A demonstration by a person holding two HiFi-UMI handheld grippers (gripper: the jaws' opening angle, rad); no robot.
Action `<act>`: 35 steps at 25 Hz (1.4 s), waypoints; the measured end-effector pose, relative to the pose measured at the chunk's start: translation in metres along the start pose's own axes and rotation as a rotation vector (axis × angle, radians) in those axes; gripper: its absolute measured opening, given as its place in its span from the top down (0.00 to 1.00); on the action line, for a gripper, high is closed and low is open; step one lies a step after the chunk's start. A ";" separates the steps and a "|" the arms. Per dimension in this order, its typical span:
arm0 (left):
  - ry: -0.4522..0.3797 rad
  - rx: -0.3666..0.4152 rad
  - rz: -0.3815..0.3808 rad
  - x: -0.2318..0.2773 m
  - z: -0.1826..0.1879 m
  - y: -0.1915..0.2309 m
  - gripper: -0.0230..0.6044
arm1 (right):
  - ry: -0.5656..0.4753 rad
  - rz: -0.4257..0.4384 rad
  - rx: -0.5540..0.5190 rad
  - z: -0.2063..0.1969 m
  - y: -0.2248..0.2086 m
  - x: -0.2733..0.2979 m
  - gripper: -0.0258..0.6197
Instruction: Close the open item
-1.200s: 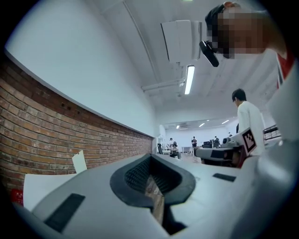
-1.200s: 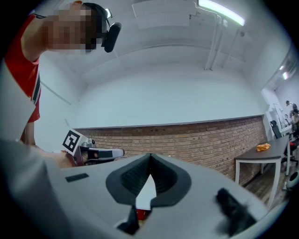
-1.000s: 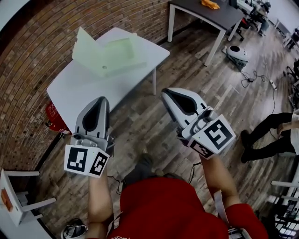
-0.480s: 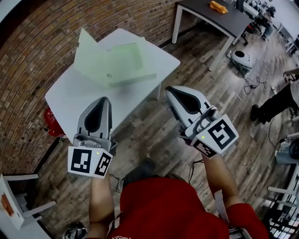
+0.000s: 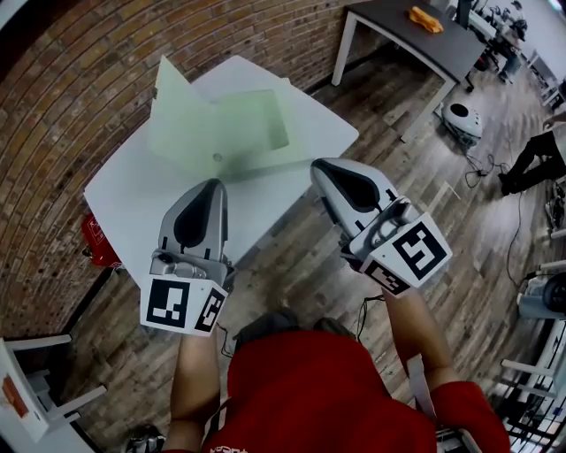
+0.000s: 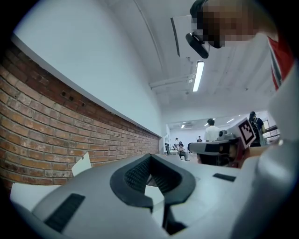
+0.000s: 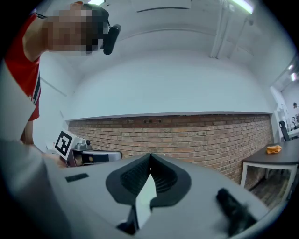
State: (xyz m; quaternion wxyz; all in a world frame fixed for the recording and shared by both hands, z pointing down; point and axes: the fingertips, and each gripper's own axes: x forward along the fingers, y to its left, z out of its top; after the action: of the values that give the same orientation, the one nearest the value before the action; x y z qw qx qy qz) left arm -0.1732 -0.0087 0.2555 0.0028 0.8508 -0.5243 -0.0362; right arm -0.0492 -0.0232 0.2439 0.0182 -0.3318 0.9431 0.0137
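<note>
Task item: a pale green box (image 5: pixel 232 134) stands open on the far half of the white table (image 5: pixel 124 199). Its lid (image 5: pixel 175 99) is raised on the side toward the brick wall (image 5: pixel 62 97). Whether anything lies inside cannot be made out.

Left gripper (image 5: pixel 211 184): jaws closed together, nothing between them. In the head view it overlaps the table's near edge and hides the near corner. It is apart from the box.

Right gripper (image 5: pixel 317 166): jaws likewise closed and empty. Its tip shows against the table's right-hand edge and the rest of it against the wooden floor (image 5: pixel 301 265). How high either gripper stands above the table cannot be judged.

Hidden or cut off:
- A red object (image 5: pixel 95 241) under the table's left edge is partly covered by the tabletop and not identifiable.
- In the left gripper view only one pale corner of the lid shows, against the brick; the gripper body blocks the rest of the box.
- A second person (image 5: pixel 533 152) at the right frame edge shows only as dark legs.
- An orange item (image 5: pixel 426 19) on the dark table (image 5: pixel 398 31) is too small to identify.

Writing: both marker cubes (image 5: pixel 184 305) carry black-and-white square patterns only. White print at the bottom of the red shirt (image 5: pixel 309 389) is cut off and unreadable.
</note>
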 end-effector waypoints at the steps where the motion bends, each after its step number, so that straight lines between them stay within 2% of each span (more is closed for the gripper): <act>1: 0.000 0.000 0.000 0.003 0.000 0.005 0.94 | 0.002 -0.001 0.000 -0.001 -0.002 0.006 0.91; 9: 0.009 -0.019 0.030 0.019 -0.014 0.042 0.94 | 0.031 -0.010 0.009 -0.016 -0.014 0.039 0.91; 19: 0.031 -0.038 0.063 0.035 -0.025 0.049 0.94 | 0.063 -0.008 -0.001 -0.026 -0.030 0.058 0.91; 33: 0.047 -0.022 0.240 0.056 -0.032 0.061 0.94 | 0.096 0.075 0.044 -0.041 -0.076 0.082 0.90; 35: 0.049 -0.027 0.274 0.057 -0.034 0.065 0.89 | 0.102 0.089 0.060 -0.045 -0.084 0.084 0.89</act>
State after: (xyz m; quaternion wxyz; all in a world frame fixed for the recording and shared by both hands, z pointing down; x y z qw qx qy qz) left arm -0.2033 -0.0901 0.2889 0.0319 0.7717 -0.6348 -0.0218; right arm -0.0629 -0.1428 0.2844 -0.0208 -0.2893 0.9565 -0.0306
